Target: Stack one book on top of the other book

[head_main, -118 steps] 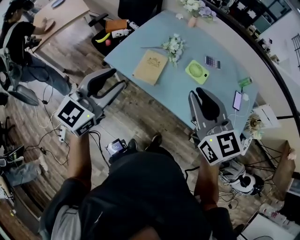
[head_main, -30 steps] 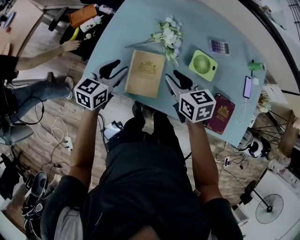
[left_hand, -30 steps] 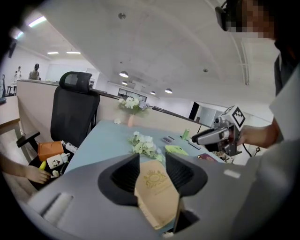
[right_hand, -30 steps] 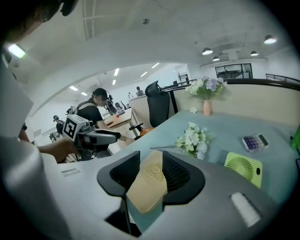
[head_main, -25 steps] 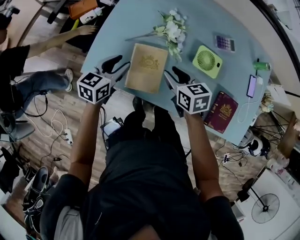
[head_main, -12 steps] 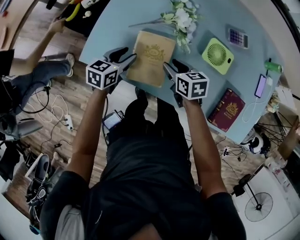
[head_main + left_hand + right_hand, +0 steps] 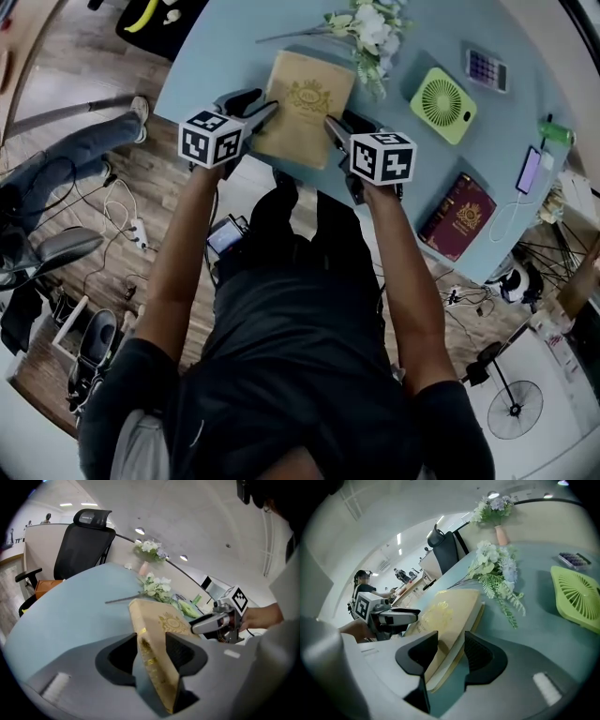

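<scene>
A tan book (image 7: 306, 105) with a gold crest lies flat on the pale blue table (image 7: 216, 56). A dark red book (image 7: 457, 215) rests near the table's right front edge. My left gripper (image 7: 255, 105) straddles the tan book's near left corner, with its spine (image 7: 154, 663) between the open jaws. My right gripper (image 7: 337, 127) straddles the near right corner. Its jaws have just been opening, and the cover (image 7: 445, 611) sits between them with a gap at the page edge. In the left gripper view the book (image 7: 171, 623) fills most of the left gripper (image 7: 151, 641) gap. The right gripper (image 7: 451, 641) grips nothing.
White flowers (image 7: 370, 28) lie just beyond the tan book. A green fan (image 7: 442, 92), a calculator (image 7: 486, 67) and a phone (image 7: 528, 171) sit to the right. A black chair (image 7: 82, 541) stands behind the table. Another person's leg (image 7: 66, 141) is at the left.
Both grippers have come down and forward from just short of the tan book to its two near corners. The book has not moved on the table.
</scene>
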Available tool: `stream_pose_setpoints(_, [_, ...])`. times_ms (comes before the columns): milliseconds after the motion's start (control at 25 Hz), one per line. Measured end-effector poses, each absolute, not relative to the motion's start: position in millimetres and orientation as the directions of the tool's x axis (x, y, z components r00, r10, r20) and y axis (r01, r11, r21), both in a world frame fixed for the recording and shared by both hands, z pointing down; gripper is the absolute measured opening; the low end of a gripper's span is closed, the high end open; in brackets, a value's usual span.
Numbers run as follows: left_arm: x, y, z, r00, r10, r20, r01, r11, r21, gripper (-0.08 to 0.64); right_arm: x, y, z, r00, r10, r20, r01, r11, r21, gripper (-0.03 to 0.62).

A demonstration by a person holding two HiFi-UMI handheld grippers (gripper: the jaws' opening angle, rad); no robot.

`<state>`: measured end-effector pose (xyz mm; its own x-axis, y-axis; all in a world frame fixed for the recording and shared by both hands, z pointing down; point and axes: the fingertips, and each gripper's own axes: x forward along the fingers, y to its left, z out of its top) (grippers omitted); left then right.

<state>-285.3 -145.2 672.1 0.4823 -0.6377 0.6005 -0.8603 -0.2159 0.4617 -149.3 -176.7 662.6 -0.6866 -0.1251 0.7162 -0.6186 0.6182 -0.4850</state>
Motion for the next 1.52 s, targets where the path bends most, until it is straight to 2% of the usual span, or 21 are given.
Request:
stream_pose_setpoints(320, [-284, -147, 674, 0.503, -0.650, 0.569, -0.835, -0.197, 0.513, 0.216, -153, -178, 664, -0.703, -0.136, 0.698, -0.621, 0.596, -0.509, 0.156])
stream_pose_setpoints(840, [-278, -142, 646, 0.455, -0.664, 0.594, -0.883, -0.248, 0.400, 0.215, -147, -180, 634, -0.696, -0.193, 0.691, -0.643, 0.596, -0.481, 0.112])
stream_pose_setpoints(1520, [-259, -152, 588, 0.474, -0.709, 0.522, -0.879, -0.345, 0.330, 0.204, -120, -169, 586, -0.684, -0.321, 0.655, -0.692, 0.570, -0.443, 0.081])
